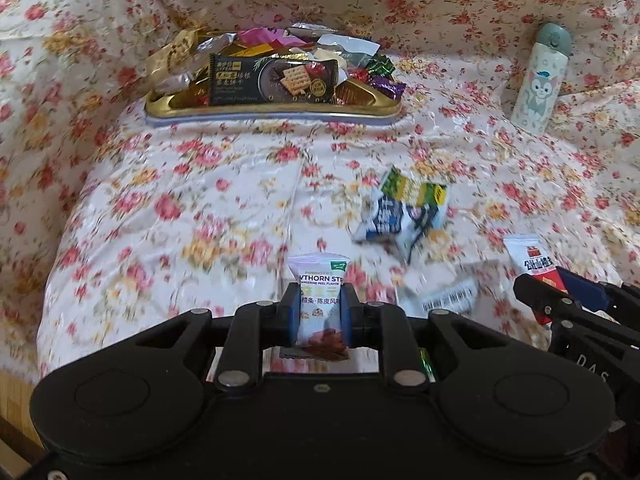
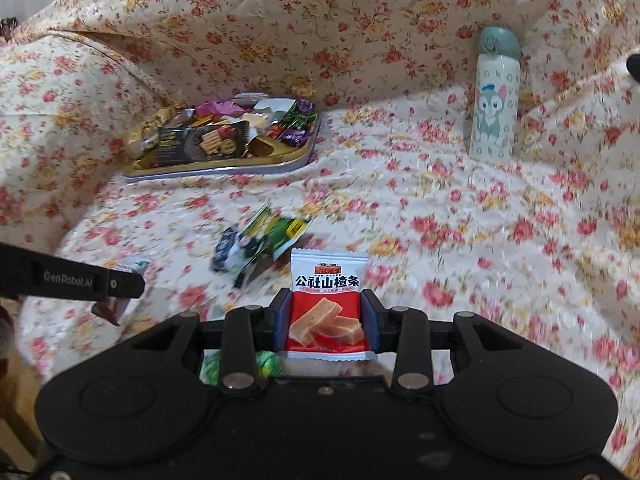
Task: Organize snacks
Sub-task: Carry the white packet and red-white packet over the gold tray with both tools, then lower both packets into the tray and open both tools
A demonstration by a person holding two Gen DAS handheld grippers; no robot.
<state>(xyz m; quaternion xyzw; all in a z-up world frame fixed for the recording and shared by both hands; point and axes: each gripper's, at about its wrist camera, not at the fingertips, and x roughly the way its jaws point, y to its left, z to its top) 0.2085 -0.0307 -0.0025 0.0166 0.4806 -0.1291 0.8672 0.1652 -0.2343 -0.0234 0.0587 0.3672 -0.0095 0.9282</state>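
Observation:
My left gripper (image 1: 320, 304) is shut on a small white hawthorn strip packet (image 1: 320, 280), held upright above the floral cloth. The right gripper (image 2: 327, 312) is shut on a red-and-white hawthorn bar packet (image 2: 328, 276), also upright. Each gripper shows at the edge of the other's view: the right gripper (image 1: 560, 300) at the low right, the left gripper (image 2: 124, 288) at the left. A gold tray (image 1: 272, 114) heaped with wrapped snacks sits at the back. Two crumpled packets (image 1: 404, 208), blue and green, lie between the tray and the grippers.
A pale cartoon-printed bottle (image 1: 540, 80) stands upright at the back right on the floral cloth (image 1: 200, 200). A white wrapper with a barcode (image 1: 444, 292) lies near the grippers. Green-wrapped candies (image 2: 264, 362) lie under the right gripper. The cloth rises into folds behind the tray (image 2: 224, 168).

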